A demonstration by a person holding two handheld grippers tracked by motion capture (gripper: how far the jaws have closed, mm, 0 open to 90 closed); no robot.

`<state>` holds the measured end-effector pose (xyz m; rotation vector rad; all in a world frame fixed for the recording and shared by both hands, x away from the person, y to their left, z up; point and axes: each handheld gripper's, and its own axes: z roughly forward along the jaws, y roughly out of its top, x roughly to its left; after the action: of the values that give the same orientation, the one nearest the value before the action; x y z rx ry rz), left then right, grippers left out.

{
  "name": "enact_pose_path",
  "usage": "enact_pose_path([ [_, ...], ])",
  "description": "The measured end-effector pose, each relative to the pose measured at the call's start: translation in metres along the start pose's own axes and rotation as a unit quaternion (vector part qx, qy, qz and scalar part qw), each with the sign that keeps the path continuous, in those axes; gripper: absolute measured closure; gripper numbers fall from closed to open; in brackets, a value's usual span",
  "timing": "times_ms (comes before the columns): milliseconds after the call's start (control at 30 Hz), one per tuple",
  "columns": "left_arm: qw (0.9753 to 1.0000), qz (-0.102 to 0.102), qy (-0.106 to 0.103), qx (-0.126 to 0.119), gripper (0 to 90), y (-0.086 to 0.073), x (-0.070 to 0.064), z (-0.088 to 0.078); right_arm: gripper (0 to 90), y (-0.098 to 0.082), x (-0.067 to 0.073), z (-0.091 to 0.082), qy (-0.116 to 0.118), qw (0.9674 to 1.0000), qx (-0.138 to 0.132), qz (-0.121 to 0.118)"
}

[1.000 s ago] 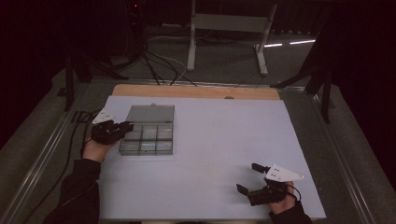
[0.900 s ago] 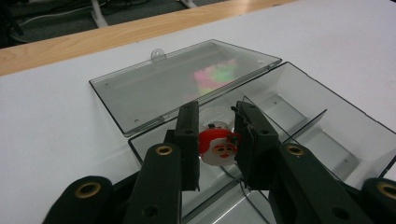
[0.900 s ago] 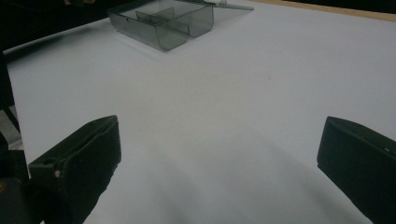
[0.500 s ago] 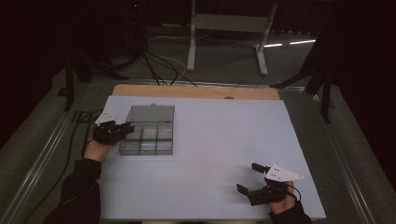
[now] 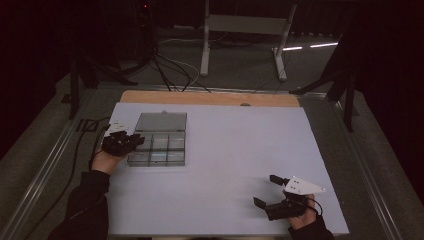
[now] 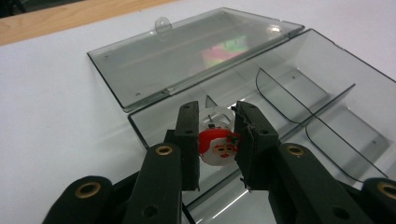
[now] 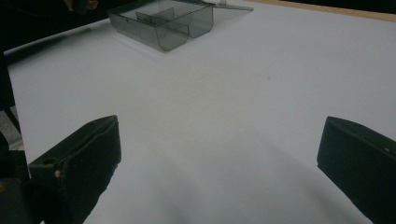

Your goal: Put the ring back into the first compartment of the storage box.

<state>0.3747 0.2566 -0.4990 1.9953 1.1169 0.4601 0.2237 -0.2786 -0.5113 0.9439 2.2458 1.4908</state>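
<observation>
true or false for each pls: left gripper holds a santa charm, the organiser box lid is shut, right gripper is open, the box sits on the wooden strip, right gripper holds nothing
1. The left gripper holds a Santa charm: true.
2. The clear organiser box has its lid shut: false, the lid lies folded open.
3. The right gripper is open: true.
4. The box sits on the wooden strip: false, it sits on the white table.
5. The right gripper holds nothing: true.

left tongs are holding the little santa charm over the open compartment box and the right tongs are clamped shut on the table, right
Not quite: the right tongs are open, their jaws wide apart with bare white table between them, as the right gripper view shows. The rest holds: the left tongs grip the little santa charm over the open compartment box.
</observation>
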Motion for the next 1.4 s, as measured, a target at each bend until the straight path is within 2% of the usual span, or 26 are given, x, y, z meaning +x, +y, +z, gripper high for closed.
enact_pose_path([
  [267,0.9999,0.004,0.002,0.011,73.0,0.0,-0.002,0.004,0.0,-0.001,0.0,0.0,0.0,1.0,0.002,0.003],
  [500,0.9994,0.013,0.006,0.031,73.0,0.002,-0.005,0.011,0.0,0.0,0.0,0.0,0.0,1.0,0.001,0.001],
  [800,0.9985,0.001,0.013,0.053,72.9,0.006,-0.004,0.015,0.0,0.0,0.0,0.0,0.001,1.0,0.001,0.002],
  [1033,0.9964,0.001,0.023,0.081,72.8,0.008,-0.005,0.021,0.0,0.0,0.0,-0.001,0.0,1.0,0.001,0.0],
  [1233,0.9964,0.0,0.023,0.082,72.6,0.01,-0.006,0.021,0.0,0.0,0.0,-0.002,-0.001,1.0,0.0,0.0],
  [1400,0.9975,-0.008,0.029,0.065,71.9,0.011,-0.006,0.018,0.0,0.0,0.0,-0.001,0.0,1.0,0.001,0.0],
])
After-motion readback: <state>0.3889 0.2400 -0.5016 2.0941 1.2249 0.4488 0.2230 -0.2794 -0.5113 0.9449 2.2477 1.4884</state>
